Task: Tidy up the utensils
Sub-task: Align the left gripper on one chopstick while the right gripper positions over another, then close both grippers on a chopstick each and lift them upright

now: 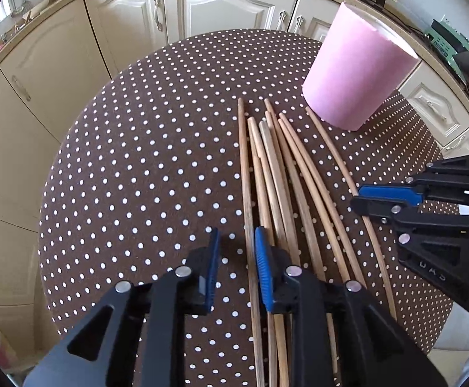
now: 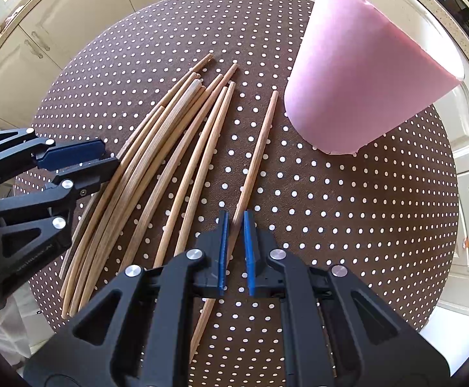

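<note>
Chopsticks point(image 2: 157, 148) are fanned on the dotted table point(image 2: 363, 209), one stray stick point(image 2: 257, 154) lying apart, near the pink cup point(image 2: 363, 74). That stick is pinched in the right gripper point(image 2: 234, 222) – it should be lifted level, then tipped into the cup. The left gripper point(image 1: 234, 251) is held narrowly apart and empty beside the bundle – the cup's tall wall must be cleared.

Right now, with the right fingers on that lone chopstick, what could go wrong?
1. The right gripper pinches the lone chopstick well toward one end; it may pivot or slip when lifted.
2. The pink cup stands close by; a swinging tip could tip it.
3. The left gripper sits open over the pile, which it could scatter.
</note>
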`<state>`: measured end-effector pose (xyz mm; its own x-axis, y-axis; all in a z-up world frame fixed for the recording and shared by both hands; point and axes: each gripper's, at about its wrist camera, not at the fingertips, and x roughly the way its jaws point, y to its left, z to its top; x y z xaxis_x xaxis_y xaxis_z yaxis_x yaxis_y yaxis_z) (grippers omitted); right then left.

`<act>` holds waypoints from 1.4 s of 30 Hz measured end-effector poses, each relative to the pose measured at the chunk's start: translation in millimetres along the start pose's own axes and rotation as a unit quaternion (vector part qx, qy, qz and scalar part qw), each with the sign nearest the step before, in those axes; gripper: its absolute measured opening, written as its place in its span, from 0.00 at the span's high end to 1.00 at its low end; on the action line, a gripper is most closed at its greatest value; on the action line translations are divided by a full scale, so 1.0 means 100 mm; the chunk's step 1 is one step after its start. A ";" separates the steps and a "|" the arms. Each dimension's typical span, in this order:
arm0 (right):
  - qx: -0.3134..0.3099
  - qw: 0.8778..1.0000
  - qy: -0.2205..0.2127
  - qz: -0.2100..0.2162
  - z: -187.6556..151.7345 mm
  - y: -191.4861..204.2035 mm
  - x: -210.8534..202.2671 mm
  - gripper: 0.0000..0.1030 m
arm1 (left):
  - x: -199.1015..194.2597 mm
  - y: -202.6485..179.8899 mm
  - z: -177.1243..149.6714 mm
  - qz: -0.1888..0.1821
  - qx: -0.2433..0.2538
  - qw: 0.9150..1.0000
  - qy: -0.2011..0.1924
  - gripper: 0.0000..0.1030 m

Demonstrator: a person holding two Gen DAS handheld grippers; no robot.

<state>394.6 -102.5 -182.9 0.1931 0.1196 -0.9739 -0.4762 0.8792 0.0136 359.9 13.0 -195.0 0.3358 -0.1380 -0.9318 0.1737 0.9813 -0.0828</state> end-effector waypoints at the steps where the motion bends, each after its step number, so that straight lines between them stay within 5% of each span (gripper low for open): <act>1: -0.001 1.000 0.000 -0.001 0.00 0.00 0.00 0.90 | 0.01 -0.02 0.00 0.006 0.004 1.000 -0.001 0.79; 6: -0.005 1.000 0.002 -0.006 0.00 0.03 0.00 0.90 | 0.05 -0.11 0.03 0.024 0.015 1.000 -0.011 0.79; 11: -0.012 1.000 0.004 -0.014 0.00 0.07 0.01 0.90 | 0.05 -0.13 0.02 0.034 0.009 0.999 -0.019 0.93; 42: -0.014 0.999 -0.044 0.023 -0.24 0.01 -0.10 0.93 | -0.38 0.08 -0.11 -0.013 0.011 0.996 -0.090 0.95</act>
<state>371.2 -113.7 -178.7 0.2441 0.2009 -0.9487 -0.5094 0.8590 0.0508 338.8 27.1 -164.2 0.4917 -0.1872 -0.8504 0.2048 0.9741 -0.0960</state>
